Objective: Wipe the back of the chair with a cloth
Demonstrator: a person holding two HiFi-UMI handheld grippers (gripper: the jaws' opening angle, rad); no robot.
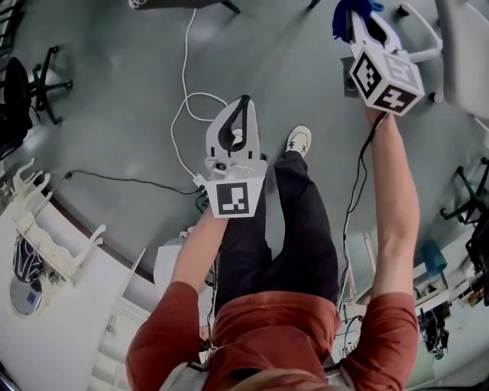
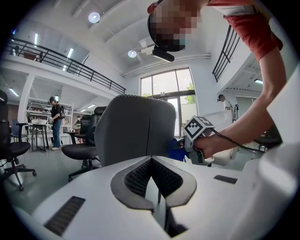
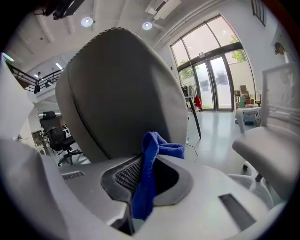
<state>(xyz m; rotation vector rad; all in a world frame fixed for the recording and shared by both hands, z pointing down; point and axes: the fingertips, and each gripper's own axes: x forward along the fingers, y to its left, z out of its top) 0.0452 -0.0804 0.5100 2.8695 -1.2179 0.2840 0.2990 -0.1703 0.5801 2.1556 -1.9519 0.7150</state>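
Observation:
The grey chair back (image 3: pixel 122 93) fills the right gripper view, close ahead of the jaws. My right gripper (image 3: pixel 149 152) is shut on a blue cloth (image 3: pixel 147 178), whose bunched top sticks out towards the chair. In the head view this gripper (image 1: pixel 359 23) is raised at the upper right with the cloth (image 1: pixel 348 14) at its tip, next to the chair (image 1: pixel 462 53). The left gripper view shows the same chair back (image 2: pixel 136 129) from behind, with the cloth (image 2: pixel 177 151) at its right edge. My left gripper (image 2: pixel 151 160) is shut and holds nothing, hanging back over the floor (image 1: pixel 244 99).
A white cable (image 1: pixel 186 84) loops across the grey floor. Black office chairs (image 1: pixel 30 80) stand at the far left and a white desk (image 1: pixel 61 305) lies at the lower left. A white chair seat (image 3: pixel 267 145) is to the right. A person (image 2: pixel 56 122) stands far off.

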